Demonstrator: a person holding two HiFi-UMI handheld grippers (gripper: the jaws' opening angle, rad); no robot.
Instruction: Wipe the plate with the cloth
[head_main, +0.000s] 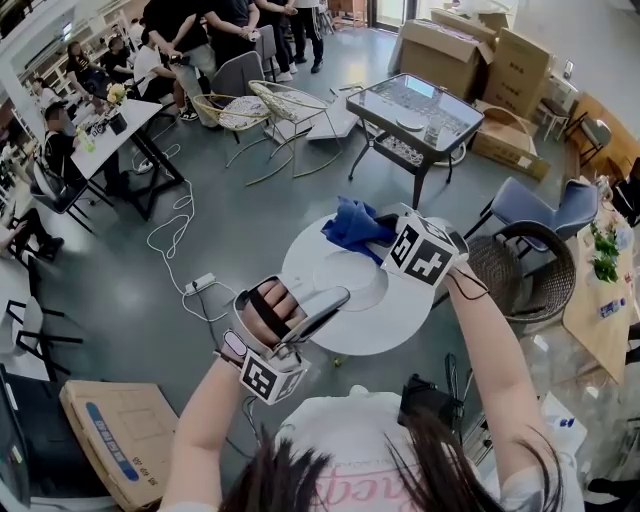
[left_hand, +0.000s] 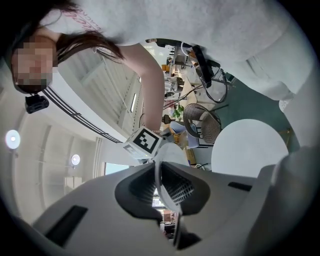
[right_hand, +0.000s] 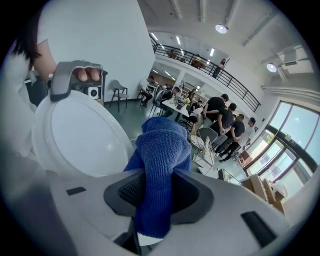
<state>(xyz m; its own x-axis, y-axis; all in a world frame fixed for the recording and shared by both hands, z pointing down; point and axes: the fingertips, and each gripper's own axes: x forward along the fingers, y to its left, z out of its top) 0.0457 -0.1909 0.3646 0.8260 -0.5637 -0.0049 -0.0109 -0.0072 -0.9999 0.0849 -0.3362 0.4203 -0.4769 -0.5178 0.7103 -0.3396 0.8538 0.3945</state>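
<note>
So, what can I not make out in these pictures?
- Head view: the jaws of the right gripper, hidden under its marker cube.
- Left gripper view: the face of the plate, seen almost edge-on between the jaws of the left gripper.
- Right gripper view: whether the cloth touches the plate; the cloth covers that spot.

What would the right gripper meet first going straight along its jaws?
The blue cloth in the right gripper leads. The plate sits left of that line, so it probably skims past the rim toward the white table; depth unclear.
</note>
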